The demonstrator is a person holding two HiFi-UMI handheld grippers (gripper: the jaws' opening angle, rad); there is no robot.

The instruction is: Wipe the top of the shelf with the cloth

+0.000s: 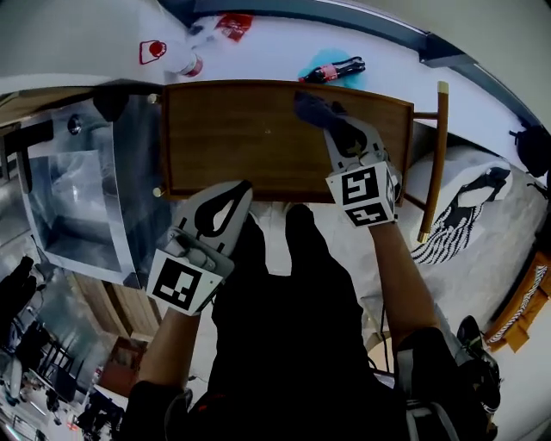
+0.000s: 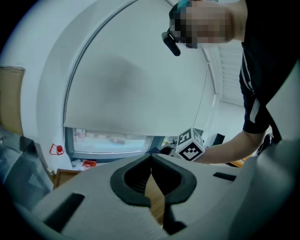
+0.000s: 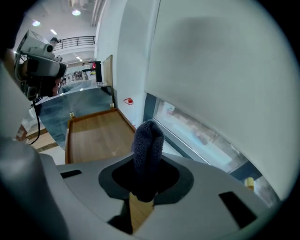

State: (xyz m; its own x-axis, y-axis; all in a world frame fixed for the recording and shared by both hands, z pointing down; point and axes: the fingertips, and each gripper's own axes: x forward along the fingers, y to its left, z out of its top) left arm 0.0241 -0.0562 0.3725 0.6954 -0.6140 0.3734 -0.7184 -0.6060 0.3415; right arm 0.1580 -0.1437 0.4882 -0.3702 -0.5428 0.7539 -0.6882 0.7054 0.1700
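Observation:
The wooden shelf top (image 1: 250, 138) lies under both grippers in the head view. My right gripper (image 1: 337, 131) reaches over its right half, shut on a dark grey-blue cloth (image 1: 312, 108) that pokes out past the jaws. In the right gripper view the cloth (image 3: 148, 140) stands bunched between the jaws of the right gripper (image 3: 146, 164), with the shelf top (image 3: 93, 136) beyond; whether it touches the wood I cannot tell. My left gripper (image 1: 245, 184) hangs at the shelf's front edge. The left gripper (image 2: 151, 158) has its jaws together, nothing between them.
A dark bottle on a blue item (image 1: 331, 69) and a red packet (image 1: 234, 24) lie on the white sill behind the shelf. A clear-topped case (image 1: 77, 198) stands to the left. A wooden post (image 1: 435, 155) and a patterned cushion (image 1: 469, 207) are on the right.

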